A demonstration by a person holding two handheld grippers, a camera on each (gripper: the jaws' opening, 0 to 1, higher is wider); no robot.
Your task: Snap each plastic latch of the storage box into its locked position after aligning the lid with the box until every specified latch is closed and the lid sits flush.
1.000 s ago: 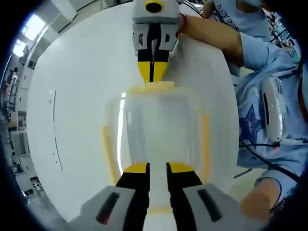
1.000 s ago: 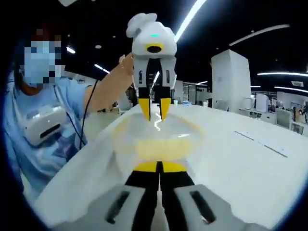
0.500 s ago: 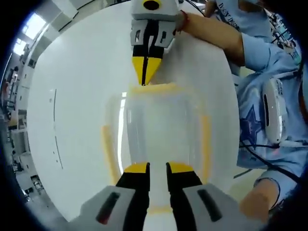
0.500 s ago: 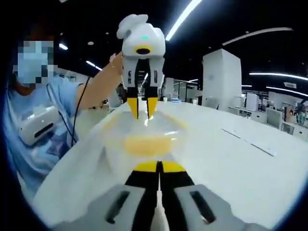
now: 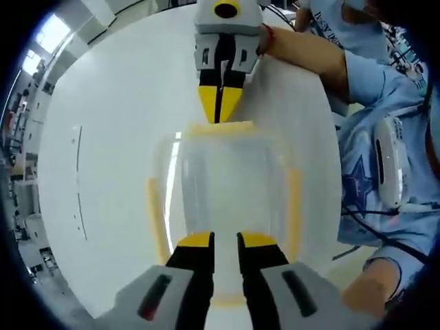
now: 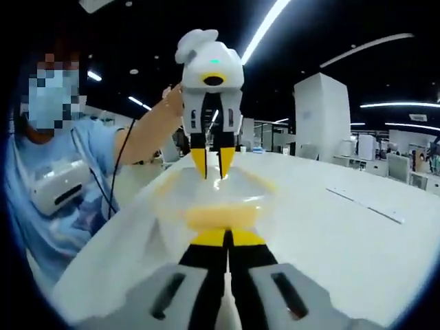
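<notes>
A clear storage box (image 5: 227, 185) with its lid on stands on a white table (image 5: 103, 137). Yellow latches run along its sides: the far one (image 5: 221, 128), the left one (image 5: 157, 220), the right one (image 5: 294, 206). My left gripper (image 5: 225, 239) hovers over the near end of the lid, jaws slightly apart with nothing between them. My right gripper (image 5: 218, 117) comes from the far side, shut, its tips at the far latch. In the right gripper view my right gripper (image 6: 227, 237) is shut just behind that yellow latch (image 6: 213, 218). Beyond it, the left gripper (image 6: 212, 172) stands over the box (image 6: 206, 196).
A person in a light blue shirt (image 5: 385, 137) stands at the table's right edge, one hand (image 5: 289, 41) on the right gripper. White tabletop extends left of the box. A thin dark strip (image 6: 364, 203) lies on the table.
My right gripper's tips shifted slightly left at the far latch, then back to its middle. The box and my left gripper have stayed put.
</notes>
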